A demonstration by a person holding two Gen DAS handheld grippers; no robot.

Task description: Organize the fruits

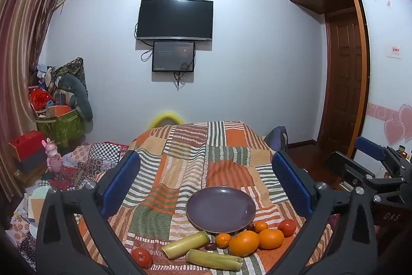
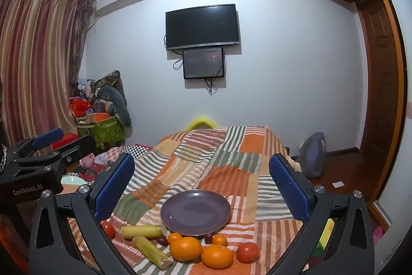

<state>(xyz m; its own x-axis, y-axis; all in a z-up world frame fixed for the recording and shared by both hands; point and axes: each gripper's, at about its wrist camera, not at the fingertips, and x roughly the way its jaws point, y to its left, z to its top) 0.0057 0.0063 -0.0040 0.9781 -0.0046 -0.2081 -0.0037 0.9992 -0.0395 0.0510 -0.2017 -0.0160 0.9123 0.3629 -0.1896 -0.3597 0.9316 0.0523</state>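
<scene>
A: Where did things stand?

B: The purple plate [image 2: 195, 213] lay bare on the striped patchwork cloth [image 2: 231, 172]. All the fruit sat in a row along its near rim: two large oranges [image 2: 186, 248], two small mandarins [image 2: 220, 240], two dark dates [image 2: 162, 240], a red persimmon [image 2: 247, 252] at the right end, another [image 1: 141, 257] at the left, and two pale cane segments [image 2: 152, 251].

A: And the grippers?

B: The left gripper [image 1: 206, 184] and the right gripper [image 2: 202, 184] both hung above the cloth with fingers spread wide, grasping nothing.

A: How would you have started?

B: Judging by the layout, with a large orange, as it lay nearest. I'd have come down with the fingers straddling its widest part and closed gently, since round fruit on soft cloth could roll. The neighbours were touching or nearly so, so a clumsy approach risked nudging a mandarin away.
</scene>
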